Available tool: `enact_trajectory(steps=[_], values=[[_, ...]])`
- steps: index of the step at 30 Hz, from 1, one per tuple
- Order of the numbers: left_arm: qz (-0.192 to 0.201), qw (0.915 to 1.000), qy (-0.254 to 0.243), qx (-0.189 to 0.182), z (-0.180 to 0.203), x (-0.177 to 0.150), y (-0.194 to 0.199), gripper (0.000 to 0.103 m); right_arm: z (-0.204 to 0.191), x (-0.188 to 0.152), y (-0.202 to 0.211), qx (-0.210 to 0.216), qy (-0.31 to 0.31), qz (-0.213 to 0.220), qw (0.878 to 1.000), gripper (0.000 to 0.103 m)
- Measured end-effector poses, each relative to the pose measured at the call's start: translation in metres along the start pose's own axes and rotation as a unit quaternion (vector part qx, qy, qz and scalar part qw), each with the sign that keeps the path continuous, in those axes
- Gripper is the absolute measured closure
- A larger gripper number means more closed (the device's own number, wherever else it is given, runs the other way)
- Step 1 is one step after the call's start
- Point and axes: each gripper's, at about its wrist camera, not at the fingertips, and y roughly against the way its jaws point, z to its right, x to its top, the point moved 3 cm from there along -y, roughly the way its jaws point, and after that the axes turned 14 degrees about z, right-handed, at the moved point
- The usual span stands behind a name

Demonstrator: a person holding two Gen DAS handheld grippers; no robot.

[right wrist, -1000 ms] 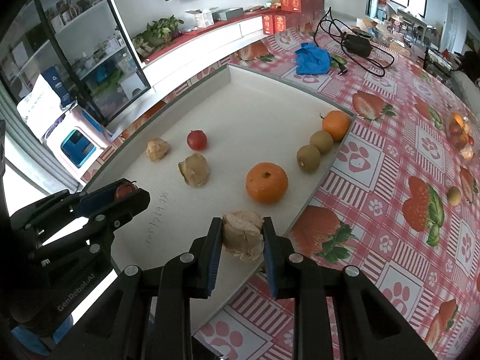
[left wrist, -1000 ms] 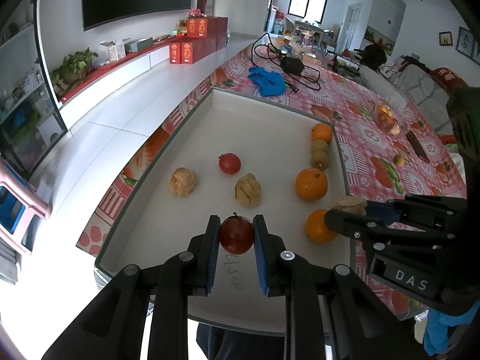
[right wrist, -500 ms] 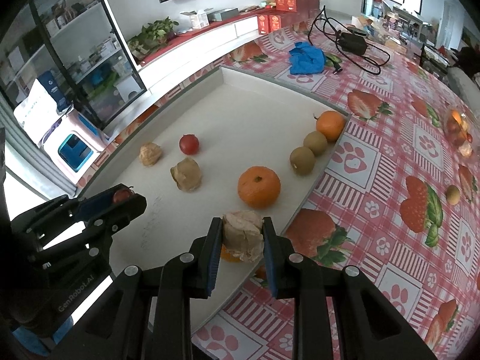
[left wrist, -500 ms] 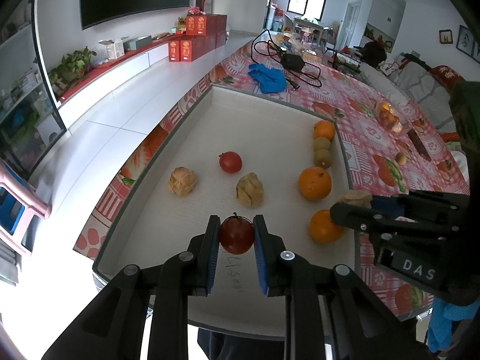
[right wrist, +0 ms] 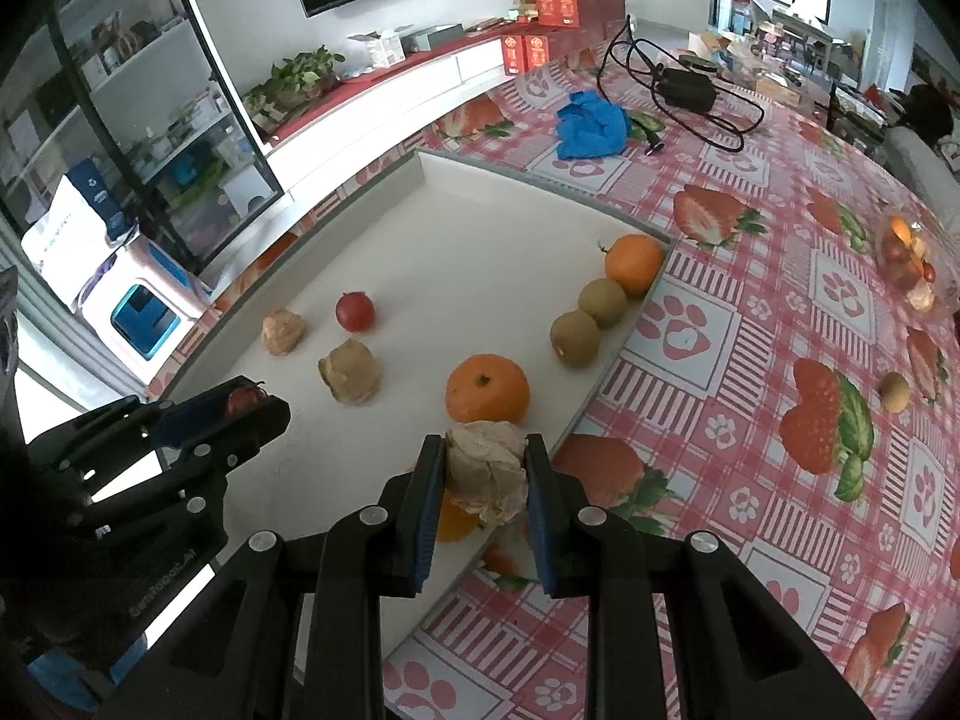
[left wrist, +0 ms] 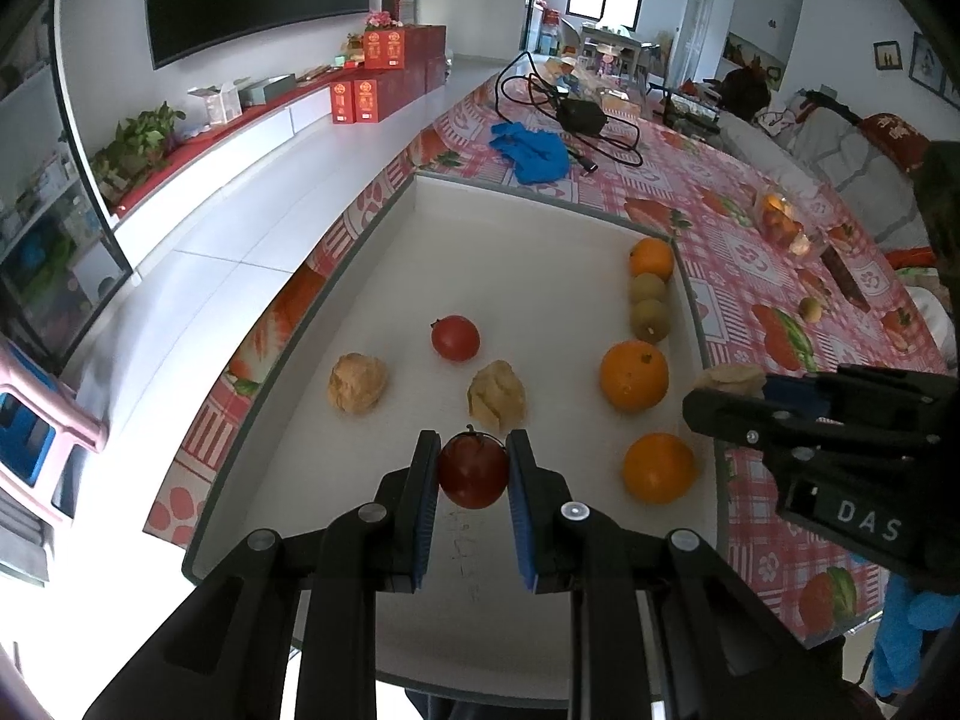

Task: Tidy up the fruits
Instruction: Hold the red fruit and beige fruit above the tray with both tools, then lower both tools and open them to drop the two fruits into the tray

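My left gripper [left wrist: 473, 471] is shut on a dark red round fruit [left wrist: 473, 469], held above the near part of the white tray [left wrist: 510, 240]. My right gripper [right wrist: 486, 474] is shut on a tan papery husk fruit [right wrist: 487, 471], held above the tray's right edge. On the tray lie a red fruit [left wrist: 455, 337], two husk fruits [left wrist: 357, 383] [left wrist: 496, 394], three oranges [left wrist: 634, 367] [left wrist: 658, 467] [left wrist: 651, 258] and two kiwis [left wrist: 648, 303]. The right gripper shows in the left wrist view [left wrist: 729, 387]; the left gripper shows in the right wrist view [right wrist: 243, 402].
The tray sits on a red patterned tablecloth [right wrist: 750, 300]. A blue cloth [left wrist: 531, 147], black cables with an adapter [left wrist: 579, 117], a clear bag of fruit [right wrist: 906, 258] and a small yellow fruit [right wrist: 894, 391] lie on the table. The table's left edge drops to the floor [left wrist: 210, 252].
Both grippers have risen and drawn back slightly with their fruits still held. The fruits on the tray have not moved.
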Motion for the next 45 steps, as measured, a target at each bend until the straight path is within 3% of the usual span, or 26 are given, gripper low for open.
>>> enact_trajectory(steps=[26,45], values=[[-0.013,0.9999,0.003,0.001,-0.006,0.002,-0.011,0.079,-0.005,0.011,-0.006,0.005,0.006,0.003,1.000,0.076],[-0.004,0.9998,-0.015,0.011,-0.019,0.035,-0.016,0.079,-0.008,0.034,-0.010,0.021,-0.001,0.005,1.000,0.076]])
